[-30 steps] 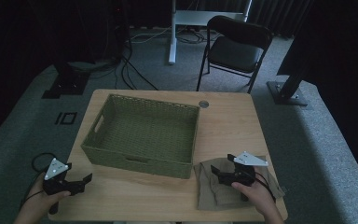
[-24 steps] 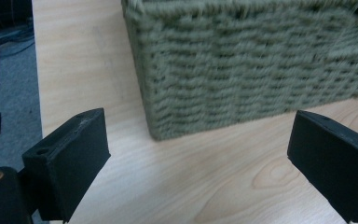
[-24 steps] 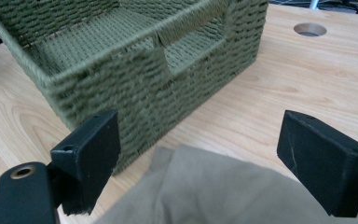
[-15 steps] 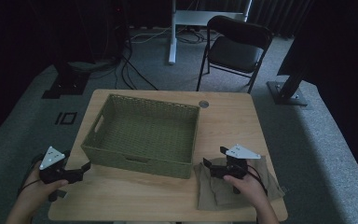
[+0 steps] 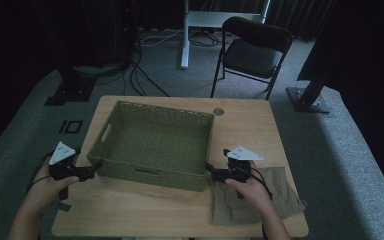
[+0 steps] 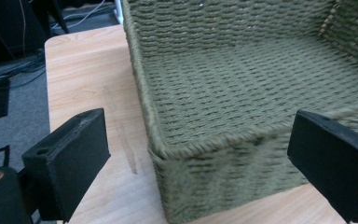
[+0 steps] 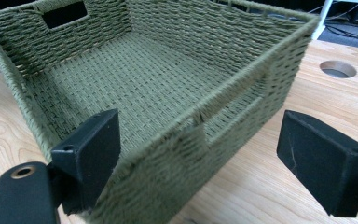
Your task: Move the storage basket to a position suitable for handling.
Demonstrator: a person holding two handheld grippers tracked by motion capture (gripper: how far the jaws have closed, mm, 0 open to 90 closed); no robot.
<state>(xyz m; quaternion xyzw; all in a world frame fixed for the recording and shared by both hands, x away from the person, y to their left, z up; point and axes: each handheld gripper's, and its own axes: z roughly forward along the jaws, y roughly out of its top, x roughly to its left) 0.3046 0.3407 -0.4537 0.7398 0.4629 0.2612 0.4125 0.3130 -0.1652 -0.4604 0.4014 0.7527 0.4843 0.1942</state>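
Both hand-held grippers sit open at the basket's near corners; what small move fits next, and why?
Probably ease the right hand-held gripper forward to straddle the green woven basket's wall: its open jaws already frame that wall's handle slot, and the basket is empty.

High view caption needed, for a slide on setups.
Two open handheld grippers, left and right, flank an empty green woven basket.

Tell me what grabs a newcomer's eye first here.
An empty green woven rectangular basket sits mid-table on the light wooden table. The left gripper and right gripper flank its near corners, jaws open. A crumpled olive-brown cloth lies at the near right corner.
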